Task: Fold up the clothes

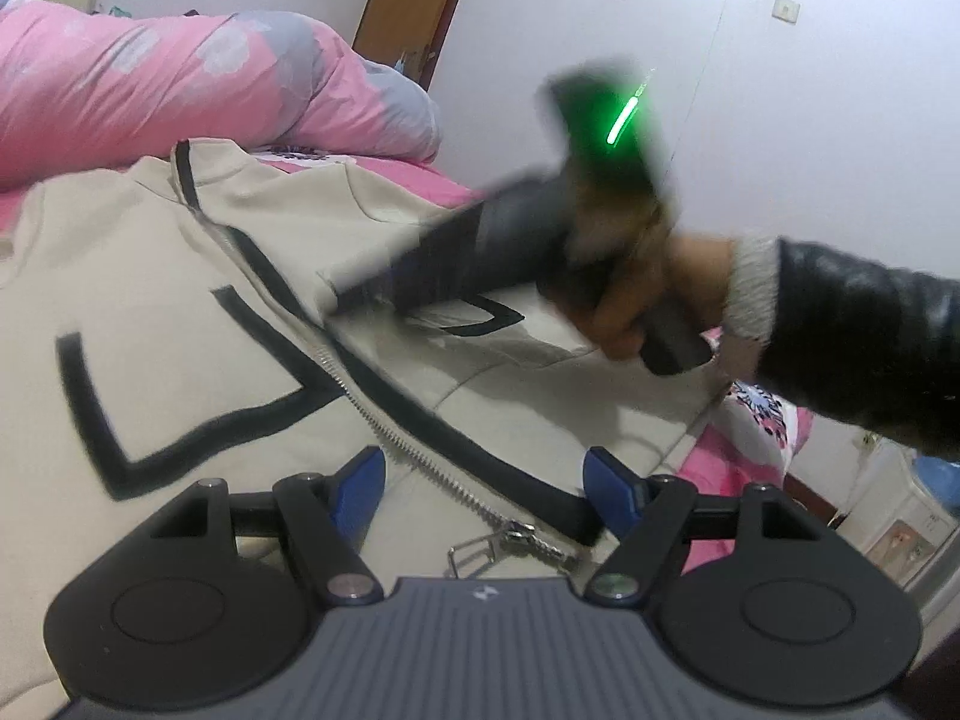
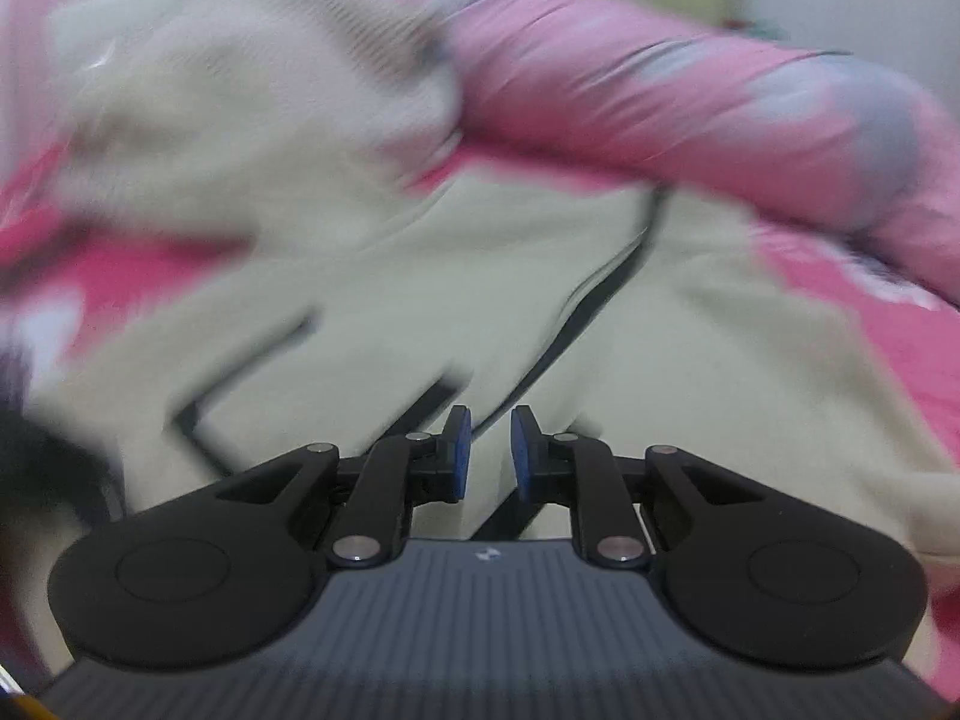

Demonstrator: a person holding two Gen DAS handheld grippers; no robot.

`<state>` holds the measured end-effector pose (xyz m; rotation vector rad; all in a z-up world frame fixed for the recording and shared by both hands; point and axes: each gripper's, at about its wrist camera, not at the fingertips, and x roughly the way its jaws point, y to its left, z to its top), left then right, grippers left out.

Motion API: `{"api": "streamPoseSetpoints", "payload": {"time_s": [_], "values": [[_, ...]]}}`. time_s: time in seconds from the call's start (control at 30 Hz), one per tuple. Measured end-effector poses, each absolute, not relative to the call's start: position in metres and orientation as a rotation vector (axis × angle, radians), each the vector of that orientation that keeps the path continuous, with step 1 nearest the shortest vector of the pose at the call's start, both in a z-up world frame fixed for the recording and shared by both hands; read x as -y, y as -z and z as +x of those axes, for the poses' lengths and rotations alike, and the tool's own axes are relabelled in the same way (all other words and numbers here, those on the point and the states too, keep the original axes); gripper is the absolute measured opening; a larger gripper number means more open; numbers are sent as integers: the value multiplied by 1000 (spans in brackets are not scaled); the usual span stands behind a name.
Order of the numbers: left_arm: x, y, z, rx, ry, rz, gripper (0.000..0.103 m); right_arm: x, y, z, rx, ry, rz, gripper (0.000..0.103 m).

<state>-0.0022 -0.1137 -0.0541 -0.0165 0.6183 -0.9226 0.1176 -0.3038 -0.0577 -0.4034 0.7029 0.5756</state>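
A cream zip-up jacket (image 1: 180, 324) with black lettering and a silver zipper (image 1: 384, 426) lies spread on a pink bed. My left gripper (image 1: 486, 492) is open and empty, hovering over the jacket's zipper near the hem. The right gripper (image 1: 360, 300) shows in the left wrist view, blurred, held by a hand, its tips at the jacket's right front panel. In the right wrist view the right gripper (image 2: 491, 450) has a narrow gap between its blue pads (image 2: 459, 450) and holds nothing; the jacket (image 2: 420, 276) below is blurred by motion.
A pink and grey floral quilt (image 1: 180, 84) is bunched at the head of the bed, also in the right wrist view (image 2: 690, 108). Pink bedsheet (image 1: 738, 450) shows at the jacket's right. A white wall and wooden door frame (image 1: 414, 6) stand behind.
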Motion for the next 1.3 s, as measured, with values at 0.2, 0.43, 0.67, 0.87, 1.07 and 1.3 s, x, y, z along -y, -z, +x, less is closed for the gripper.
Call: {"api": "streamPoseSetpoints", "payload": {"time_s": [0.2, 0.43, 0.67, 0.87, 1.07, 1.3], "values": [[106, 30, -5, -580, 898, 21, 74, 329, 38, 123, -619, -593, -215, 15], [128, 16, -2, -538, 915, 71, 74, 335, 61, 140, -711, -533, -107, 18], [169, 25, 13, -545, 983, 105, 73, 444, -2, 41, -510, -197, 217, 34], [182, 53, 17, -660, 941, 132, 70, 507, 18, -92, -425, 60, 369, 43], [184, 54, 11, -659, 903, 140, 70, 484, 61, -145, -484, 64, 256, 43], [190, 51, 4, -658, 841, 154, 70, 457, 72, -136, -499, 44, -16, 42]]}}
